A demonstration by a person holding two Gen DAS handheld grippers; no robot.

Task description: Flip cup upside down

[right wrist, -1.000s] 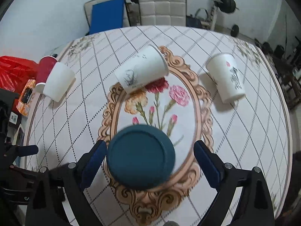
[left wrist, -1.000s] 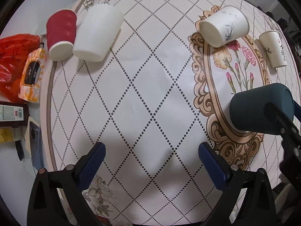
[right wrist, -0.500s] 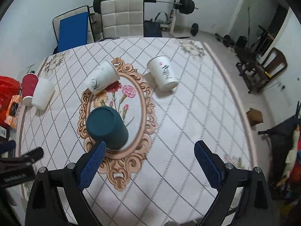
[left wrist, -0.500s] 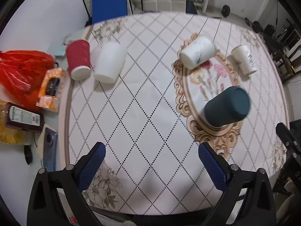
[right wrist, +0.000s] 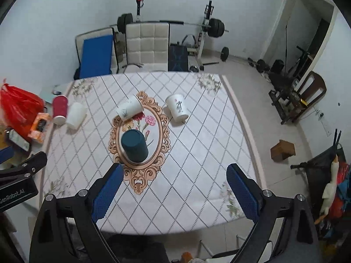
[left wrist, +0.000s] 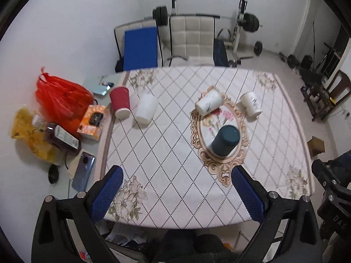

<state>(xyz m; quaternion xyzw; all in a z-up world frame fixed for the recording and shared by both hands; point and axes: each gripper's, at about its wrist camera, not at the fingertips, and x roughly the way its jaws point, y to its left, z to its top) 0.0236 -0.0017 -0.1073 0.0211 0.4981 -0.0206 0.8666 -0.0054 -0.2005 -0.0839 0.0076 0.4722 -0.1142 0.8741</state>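
teal cup (left wrist: 226,140): upside down on tablecloth's oval motif
left gripper (left wrist: 177,195): spread, holding nothing
right gripper (right wrist: 173,194): spread, holding nothing

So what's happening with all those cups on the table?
Someone is holding a gripper in each hand, turning cups upside down. The dark teal cup stands bottom up on the flowery tablecloth, and nobody is touching it. The left gripper and right gripper are both open and empty above the table's near edge. The other four cups appear upside down too.
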